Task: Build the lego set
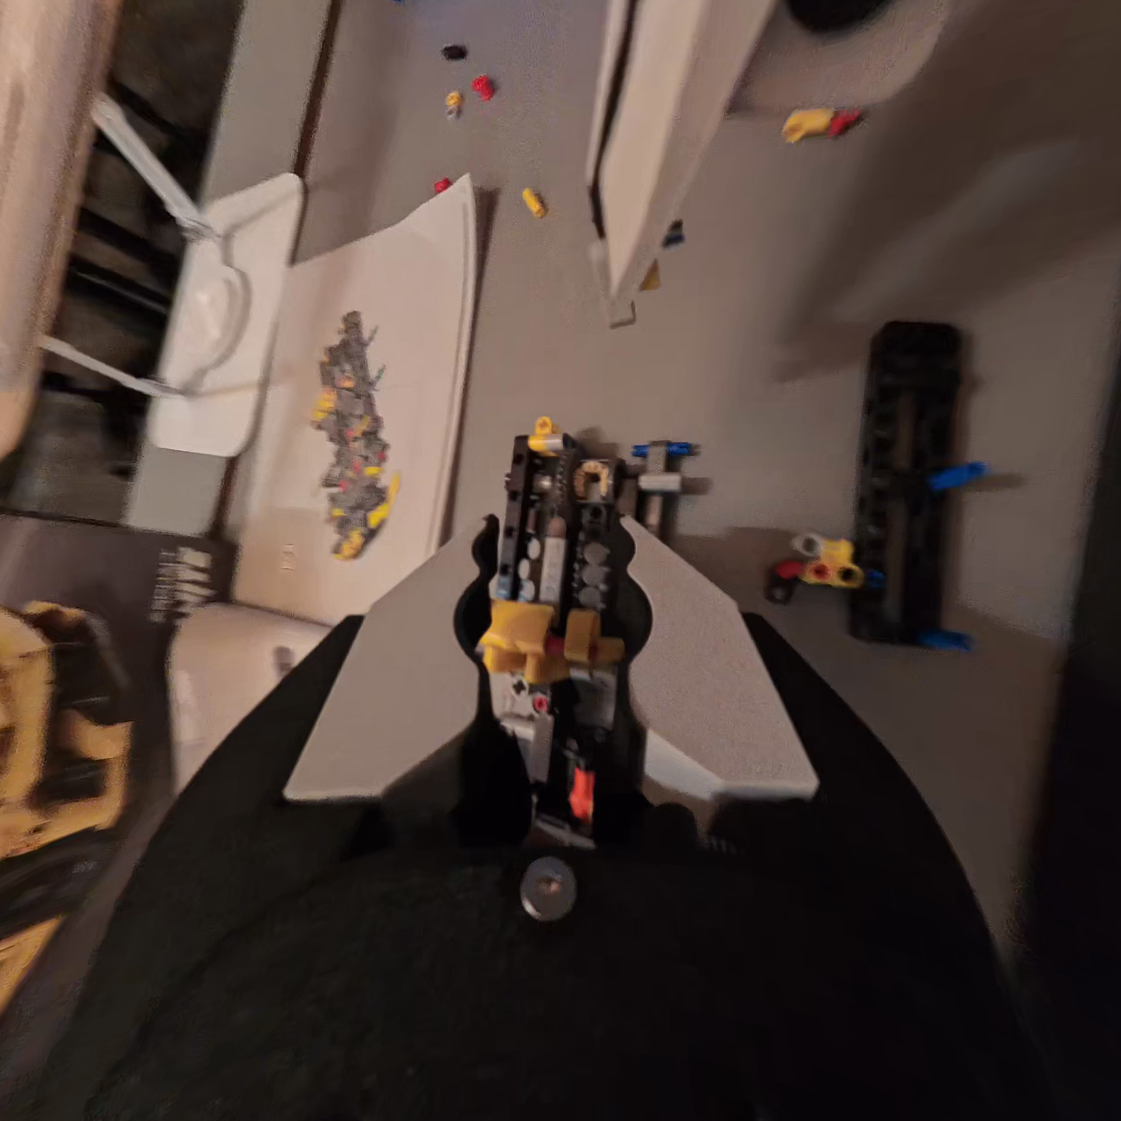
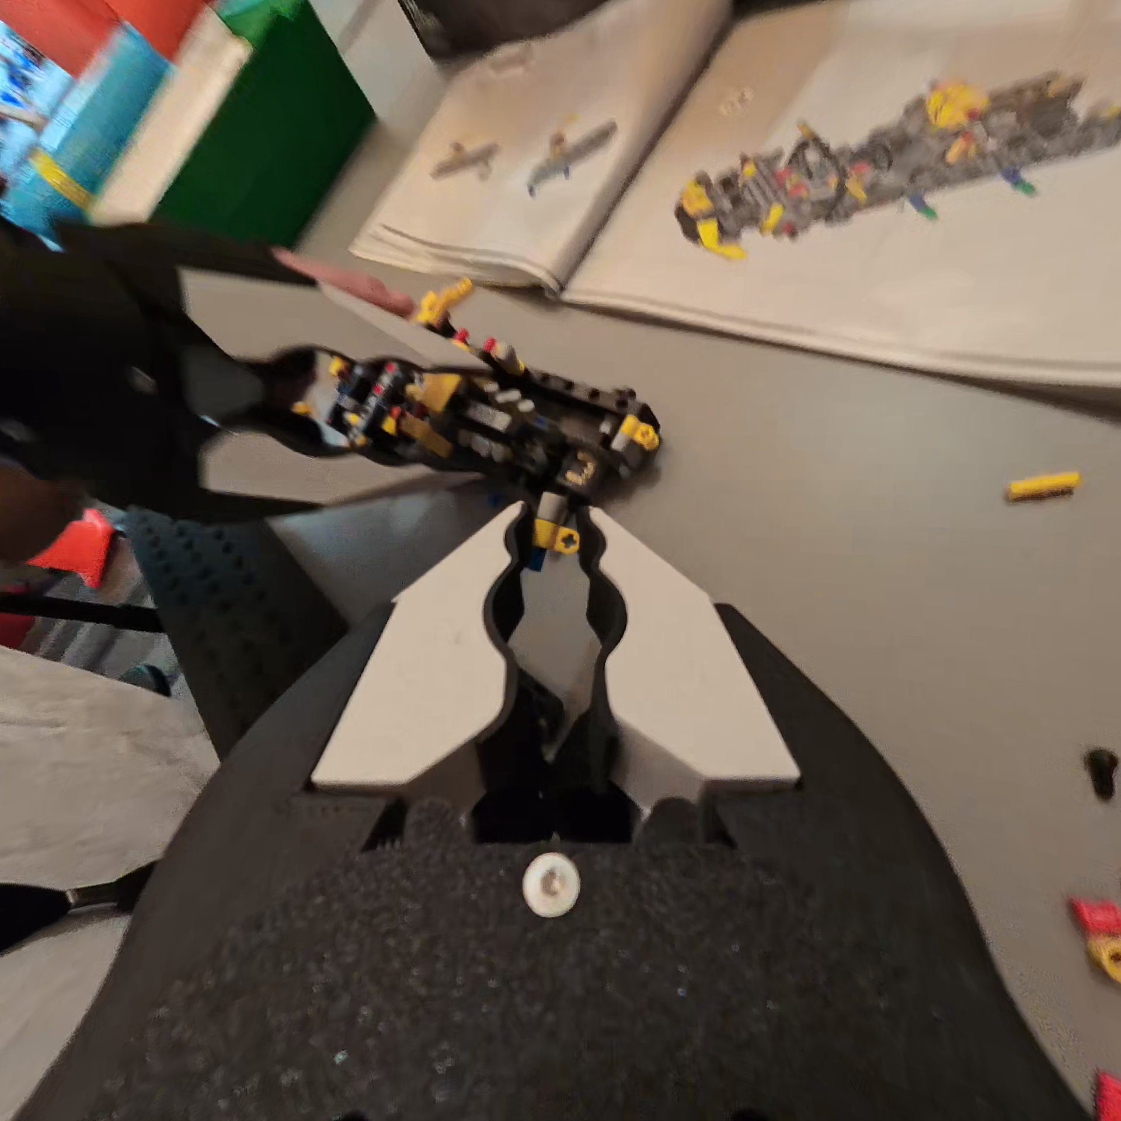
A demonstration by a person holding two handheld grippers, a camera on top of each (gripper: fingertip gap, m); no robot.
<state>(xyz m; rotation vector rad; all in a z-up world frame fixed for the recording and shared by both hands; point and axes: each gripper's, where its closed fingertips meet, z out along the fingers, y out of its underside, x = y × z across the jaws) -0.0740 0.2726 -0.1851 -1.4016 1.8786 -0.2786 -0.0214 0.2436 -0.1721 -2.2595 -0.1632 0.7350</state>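
My left gripper (image 1: 558, 540) is shut on a long black, grey and yellow lego assembly (image 1: 558, 582), which sticks out forward past the fingertips above the grey table (image 1: 758, 424). In the right wrist view the same assembly (image 2: 503, 412) is held from the left by that gripper, with its far end near the table. My right gripper (image 2: 553, 515) is closed on a small grey and yellow piece (image 2: 555, 528) at the assembly's near side. Whether that piece is joined to the assembly is blurred.
An open instruction booklet (image 2: 849, 291) lies beyond the assembly. A black beam frame with blue pins (image 1: 910, 485) and a small yellow and red sub-build (image 1: 825, 564) lie to the right. There are loose pieces (image 1: 534, 202), a yellow axle (image 2: 1043, 485), a white box (image 1: 655, 151) and a green box (image 2: 261, 139). About 7 cm separates my left fingertips from my right.
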